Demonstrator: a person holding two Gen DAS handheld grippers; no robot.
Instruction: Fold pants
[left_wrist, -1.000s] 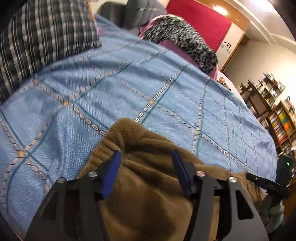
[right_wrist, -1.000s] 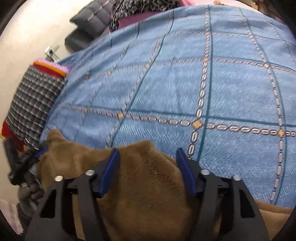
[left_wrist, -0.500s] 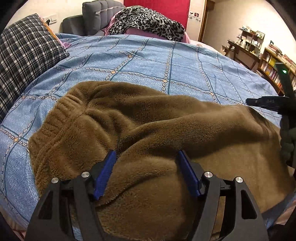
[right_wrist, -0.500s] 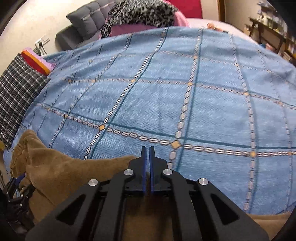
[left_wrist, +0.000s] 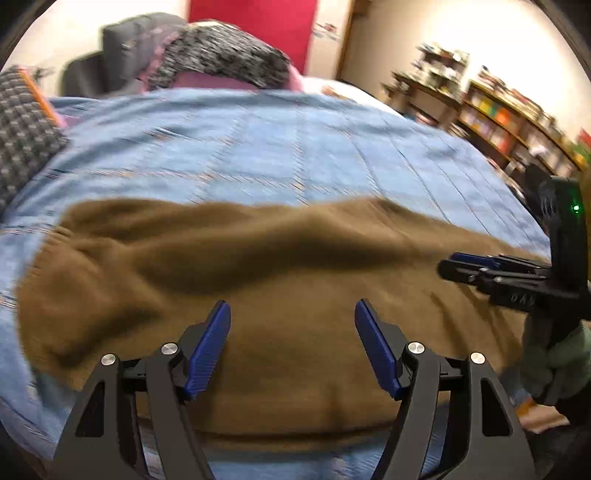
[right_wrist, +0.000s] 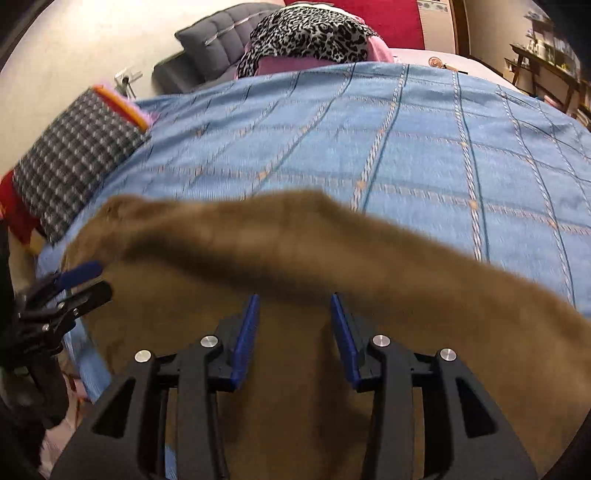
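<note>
the pants (left_wrist: 280, 295) lay lengthwise across the lower frame under our left gripper (left_wrist: 292, 345), jaws apart; right gripper (right_wrist: 293, 332) was opening, empty.

The brown fleece pants (right_wrist: 295, 280) lie along the near edge of the bed (right_wrist: 406, 155), on its blue patterned cover, stretched from the near left corner towards the near right. The right gripper (right_wrist: 294, 336) is above them with its blue fingers (right_wrist: 243, 339) apart and opening; the fabric shows in the gap between them, but the pads do not press on it. At the left edge of the picture the left gripper (right_wrist: 74, 280) reaches in over the end of the pants near the left edge of the bed. A checked pillow (right_wrist: 74, 166) rests on the left edge, and a leopard-print cloth (right_wrist: 306, 37) lies at the far edge beside a grey cushion (right_wrist: 214, 48).
</note>
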